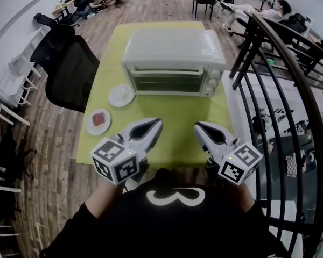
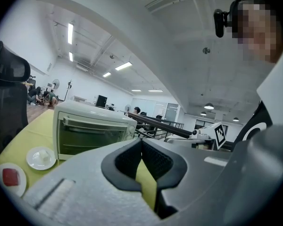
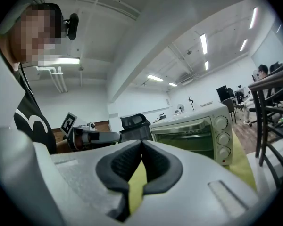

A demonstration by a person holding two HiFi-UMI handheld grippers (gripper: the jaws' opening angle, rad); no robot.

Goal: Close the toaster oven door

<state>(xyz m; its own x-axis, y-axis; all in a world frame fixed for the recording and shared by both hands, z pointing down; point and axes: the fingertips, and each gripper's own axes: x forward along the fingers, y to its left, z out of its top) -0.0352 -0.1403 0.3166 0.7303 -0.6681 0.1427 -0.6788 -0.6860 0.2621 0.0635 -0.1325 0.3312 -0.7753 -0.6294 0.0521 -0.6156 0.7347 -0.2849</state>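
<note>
1. Toaster oven: it stands at the far half of the green table, with its front turned toward me. I take it as the landmark for every entry below.

2. Oven door: the glass panel stands upright and flush with the oven's front, and the handle bar runs along its top edge. I judge it already closed, with no gap in any view. The 3 knobs sit just right of the door.

3. Left gripper: the jaws are pressed together with nothing between them, and only green cloth shows through the slot. It rests on my side of the oven, well short of the door and in front of its left half. I judge it held low and back because no contact is needed.

4. Right gripper: the jaws are likewise together and empty. It sits in front of the oven's right half, well apart from the door and about as far back as the left one.

5. White plate: it lies just off the oven's front left corner, clear of the door.

6. Second plate: it carries a red piece and lies further from the oven toward me, left of the left gripper.

7. Black chair: it stands left of the oven, off the table.
</note>
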